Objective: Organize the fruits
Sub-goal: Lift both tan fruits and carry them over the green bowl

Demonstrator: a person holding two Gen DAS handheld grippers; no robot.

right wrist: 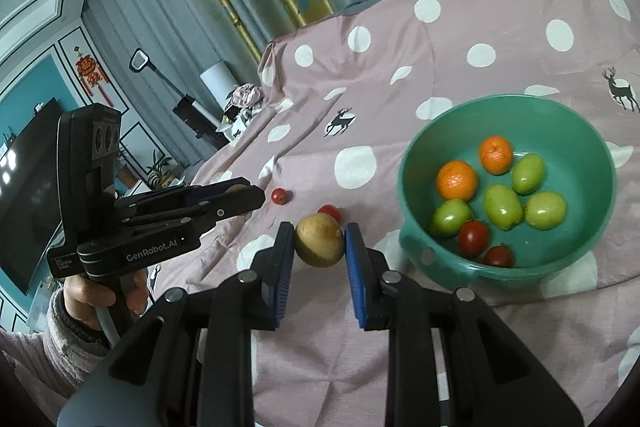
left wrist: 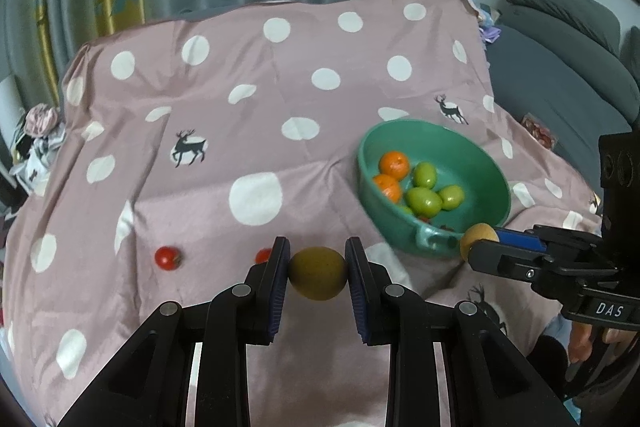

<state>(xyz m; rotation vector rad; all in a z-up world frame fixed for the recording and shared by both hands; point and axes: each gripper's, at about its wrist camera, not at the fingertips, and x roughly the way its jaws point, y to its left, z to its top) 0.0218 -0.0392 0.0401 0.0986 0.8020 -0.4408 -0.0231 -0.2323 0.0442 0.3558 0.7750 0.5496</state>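
In the left wrist view my left gripper (left wrist: 318,255) is shut on a yellow-brown round fruit (left wrist: 318,273) above the pink polka-dot cloth (left wrist: 248,115). To its right, my right gripper (left wrist: 476,247) is shut on a tan round fruit (left wrist: 478,238) beside the near rim of the green bowl (left wrist: 460,147). The right wrist view shows that tan fruit (right wrist: 320,241) between my right gripper's (right wrist: 320,231) blue pads, left of the bowl (right wrist: 560,131). The bowl holds two oranges, several green fruits and two red tomatoes. Two cherry tomatoes (right wrist: 279,195) (right wrist: 330,213) lie on the cloth.
A grey sofa (left wrist: 560,67) stands to the right of the covered table, curtains hang behind it. A pile of clothes (left wrist: 36,131) lies off the left edge. A person's hand (right wrist: 92,295) grips the left gripper's handle. A dark TV (right wrist: 24,195) hangs at the far left.
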